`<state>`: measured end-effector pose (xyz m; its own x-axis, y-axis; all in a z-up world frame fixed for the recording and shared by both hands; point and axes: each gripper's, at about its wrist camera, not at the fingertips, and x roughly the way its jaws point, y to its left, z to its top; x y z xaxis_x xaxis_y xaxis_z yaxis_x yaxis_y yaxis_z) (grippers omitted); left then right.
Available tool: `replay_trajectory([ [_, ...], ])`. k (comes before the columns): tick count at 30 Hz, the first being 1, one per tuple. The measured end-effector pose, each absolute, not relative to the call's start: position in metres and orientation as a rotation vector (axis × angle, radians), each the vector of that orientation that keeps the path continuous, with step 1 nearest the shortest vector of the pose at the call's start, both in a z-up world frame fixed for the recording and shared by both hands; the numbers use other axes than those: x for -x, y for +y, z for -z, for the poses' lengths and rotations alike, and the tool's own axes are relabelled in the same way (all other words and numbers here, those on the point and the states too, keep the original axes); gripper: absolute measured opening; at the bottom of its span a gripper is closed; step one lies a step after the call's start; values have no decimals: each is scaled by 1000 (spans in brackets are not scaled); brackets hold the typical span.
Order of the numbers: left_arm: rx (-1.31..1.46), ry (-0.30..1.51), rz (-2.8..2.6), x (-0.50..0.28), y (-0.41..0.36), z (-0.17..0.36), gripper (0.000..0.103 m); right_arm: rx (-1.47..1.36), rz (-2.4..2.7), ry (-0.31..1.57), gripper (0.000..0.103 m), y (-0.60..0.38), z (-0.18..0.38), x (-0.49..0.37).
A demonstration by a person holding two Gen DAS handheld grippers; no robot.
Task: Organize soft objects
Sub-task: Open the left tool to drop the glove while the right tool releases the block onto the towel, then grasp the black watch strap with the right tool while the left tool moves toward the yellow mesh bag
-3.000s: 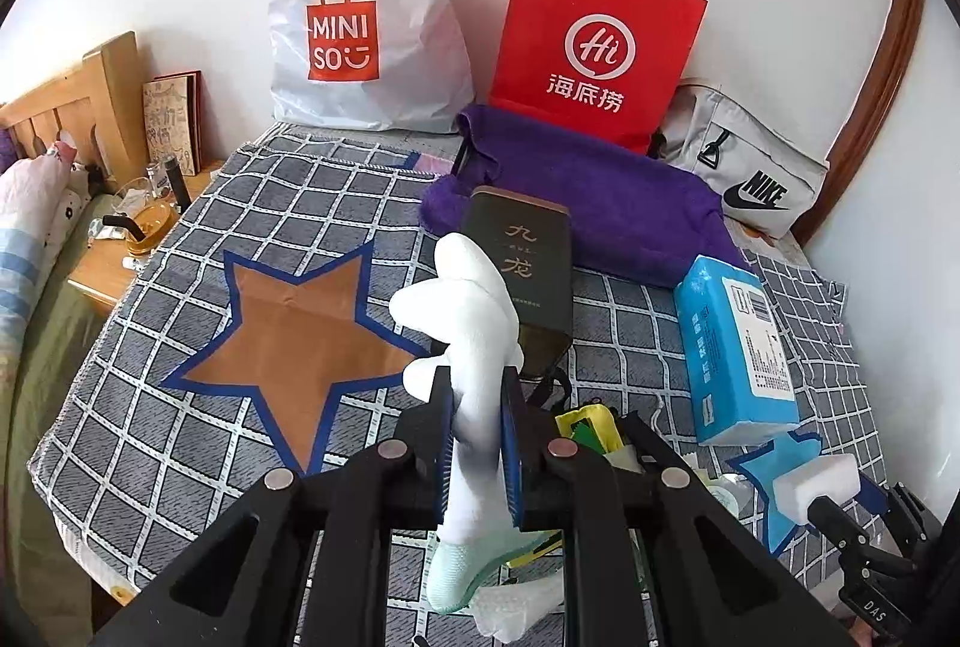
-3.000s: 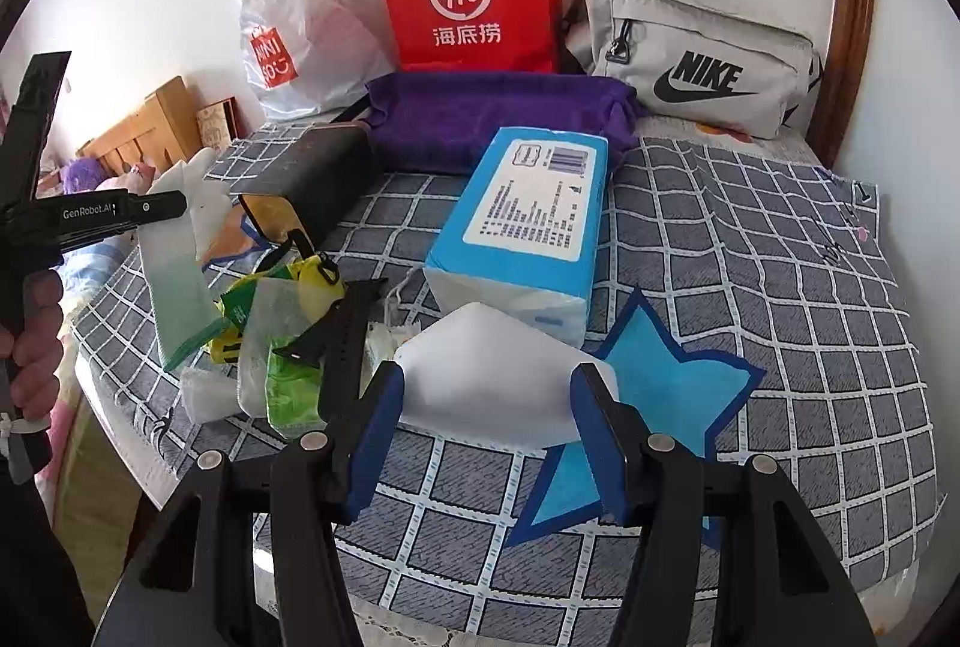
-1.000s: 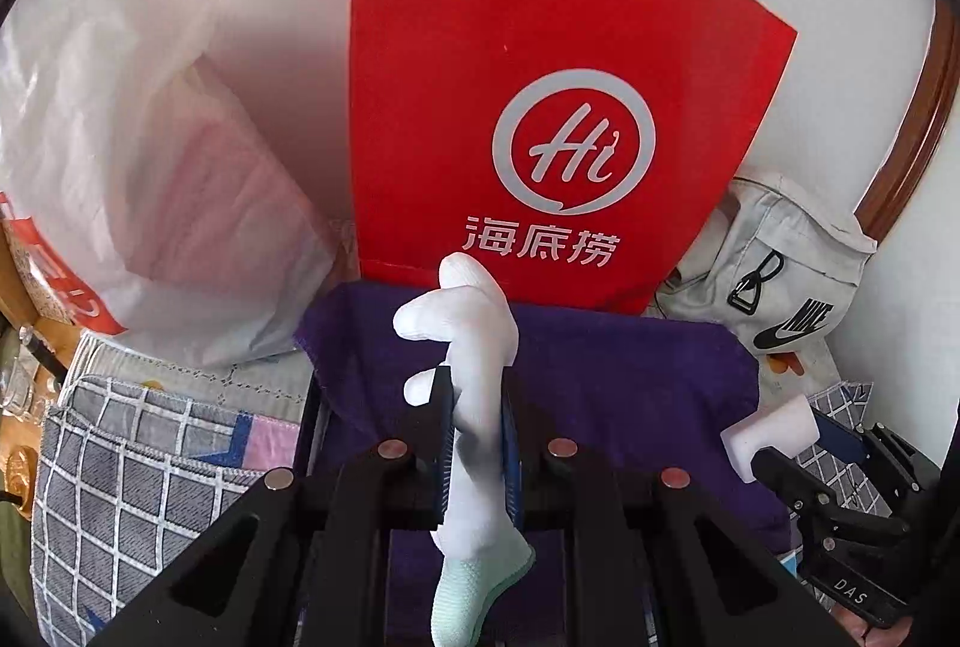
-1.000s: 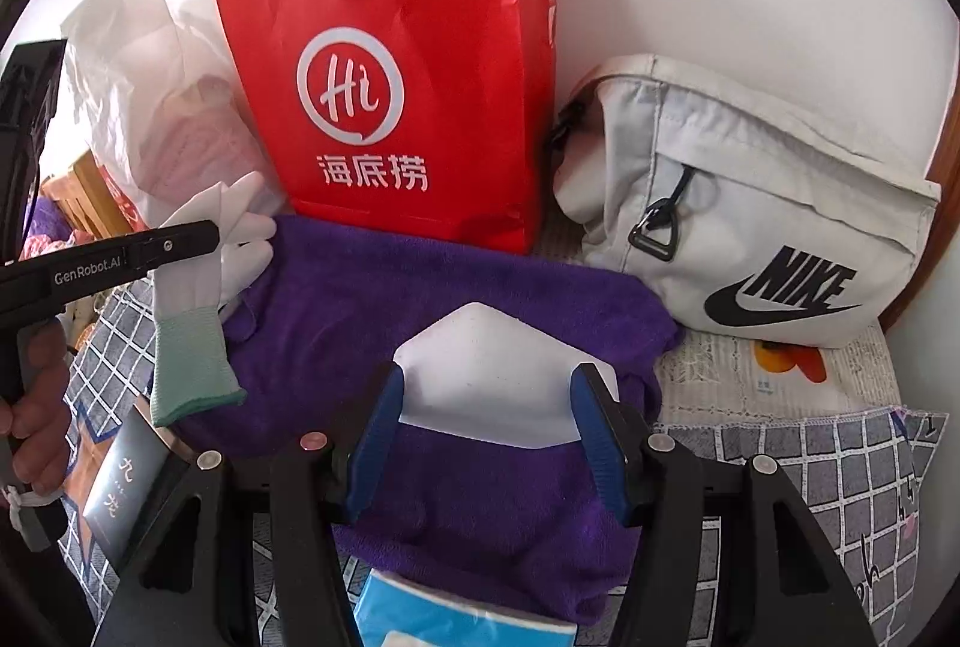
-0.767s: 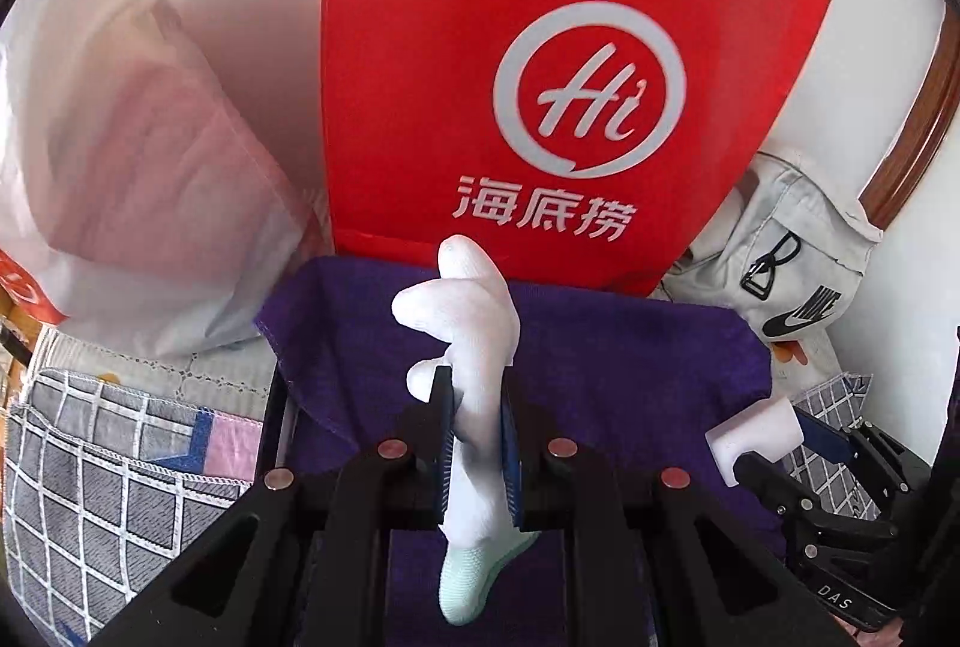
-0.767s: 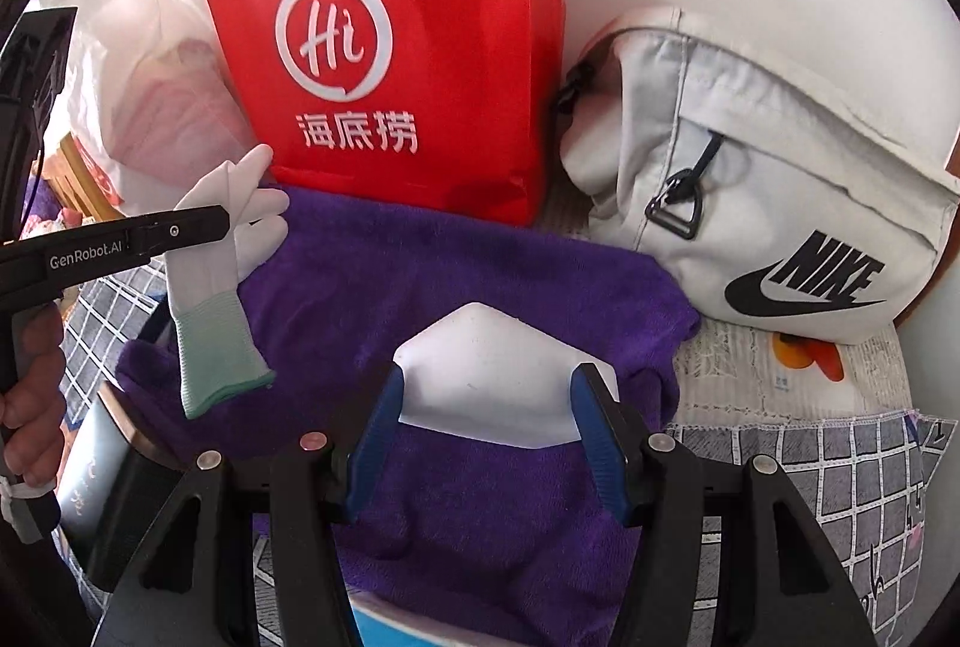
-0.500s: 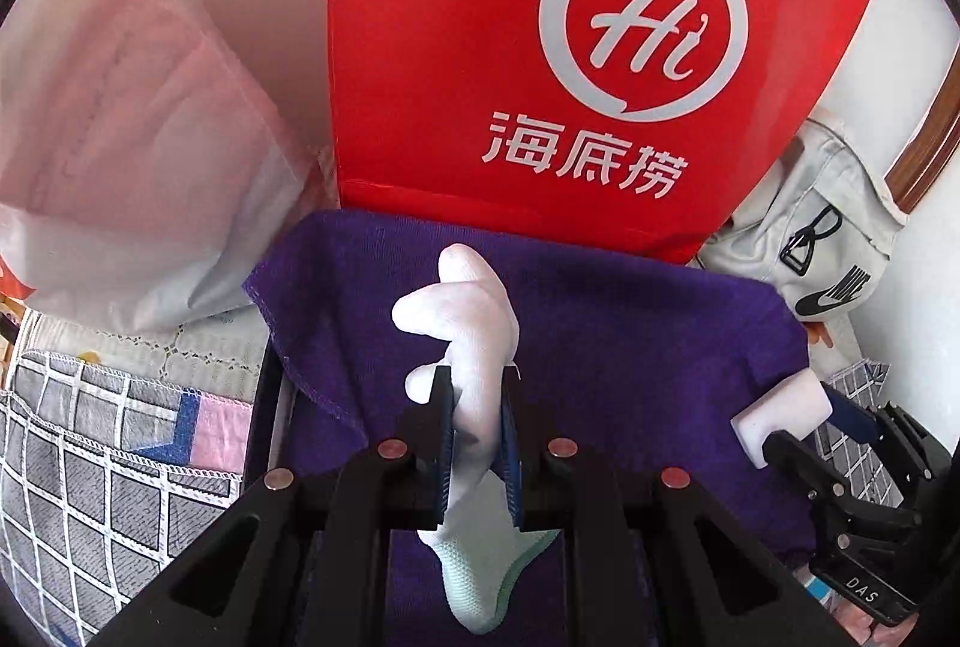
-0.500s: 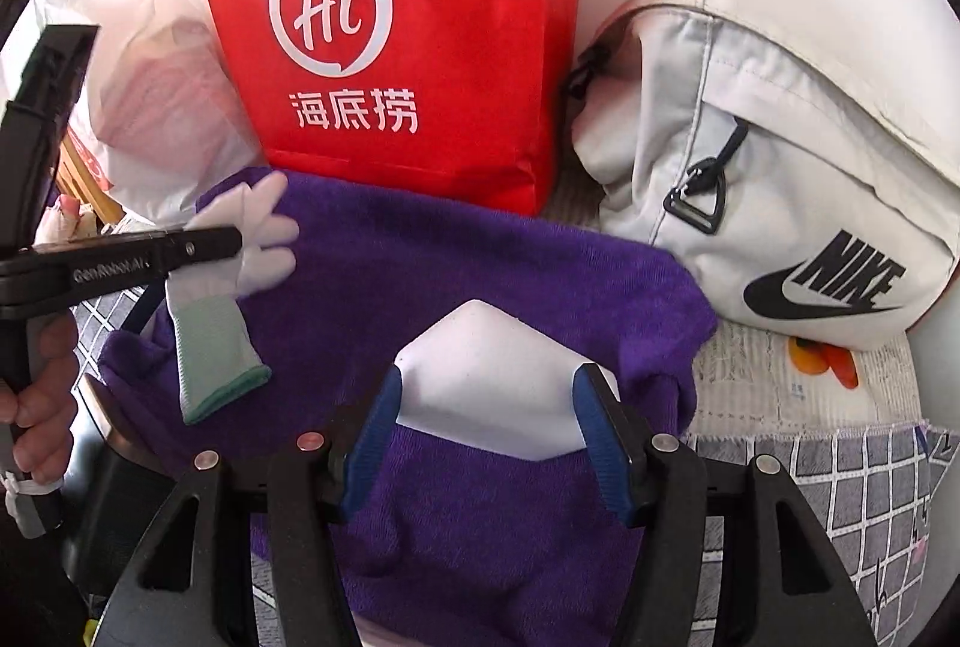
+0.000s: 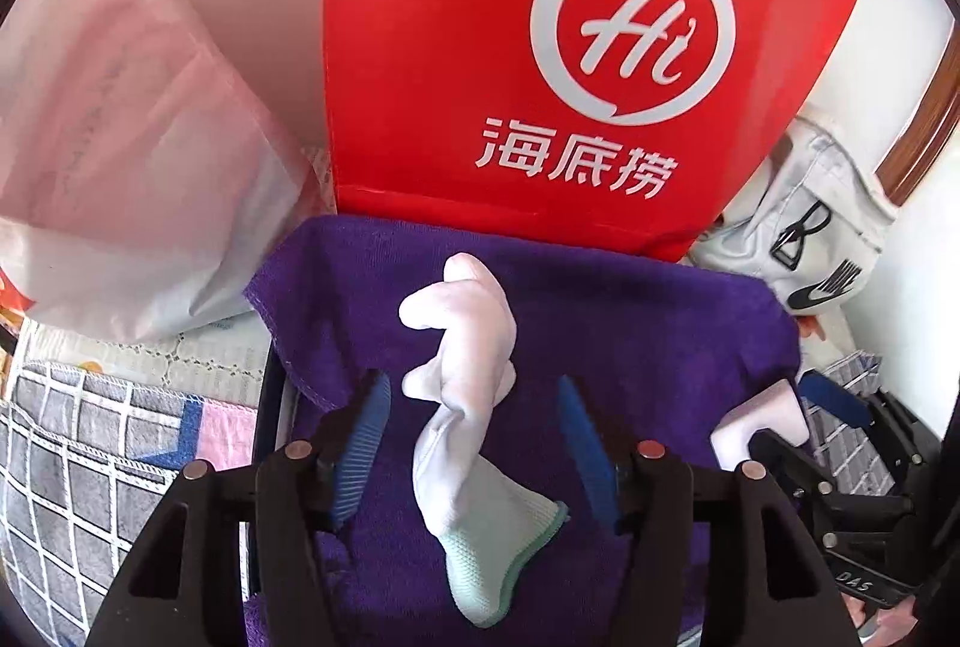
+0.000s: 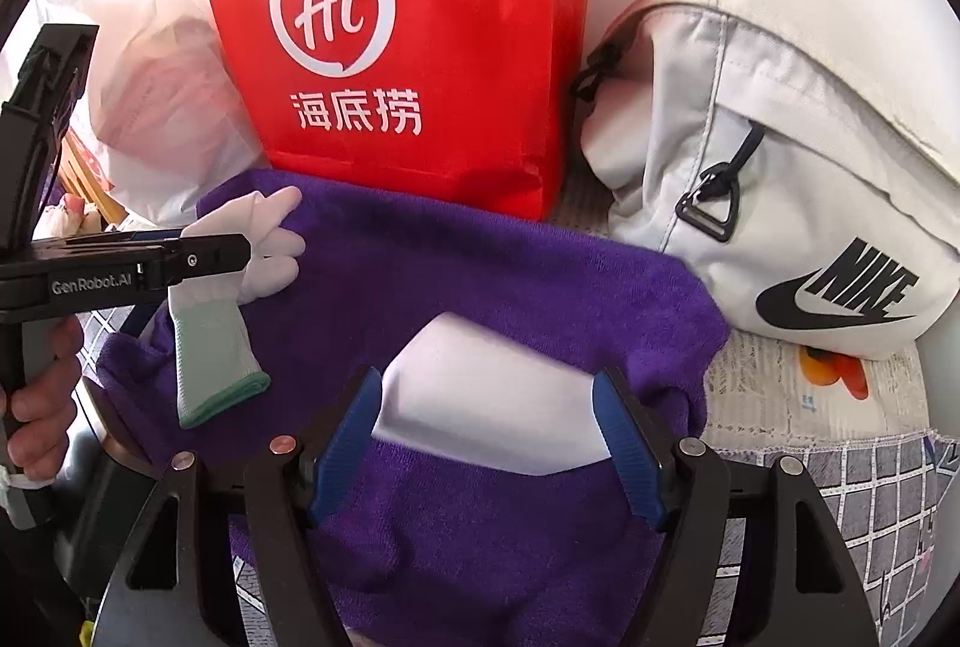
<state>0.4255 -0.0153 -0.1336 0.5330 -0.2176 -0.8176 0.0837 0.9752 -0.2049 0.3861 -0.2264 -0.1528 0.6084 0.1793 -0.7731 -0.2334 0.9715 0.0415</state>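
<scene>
Left wrist view: our left gripper (image 9: pixel 474 443) gapes wide; the white glove (image 9: pixel 465 407) may slide off the purple towel (image 9: pixel 630 323), while our right gripper (image 10: pixel 489 431) clamps the white sponge (image 10: pixel 486 407).

The red paper bag (image 9: pixel 540 47) loses its top and handles at the frame edge, the purple towel (image 10: pixel 480 275) runs under the right gripper (image 10: pixel 489 443), and the grey waist bag (image 10: pixel 780 179) is cropped on the right.

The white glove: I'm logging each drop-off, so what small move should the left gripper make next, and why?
Probably back the left gripper straight away. Its jaws stand wide apart and the white glove sits between them, untouched, over the purple towel. The right gripper holds the white sponge above the same towel and needs room.
</scene>
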Motion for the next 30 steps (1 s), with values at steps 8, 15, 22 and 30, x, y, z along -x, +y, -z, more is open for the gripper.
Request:
replay_trajectory([
  [8,146,986,126,-412,-5,122,57,67,-220,858,77,-232,142,-375],
  [15,117,927,68,-376,6,93,57,20,-211,797,77,-240,116,-342],
  [22,111,863,13,-320,17,63,57,-30,-231,820,77,-238,98,-286],
  [30,114,828,-30,-245,26,47,57,-39,-263,838,77,-230,93,-202],
])
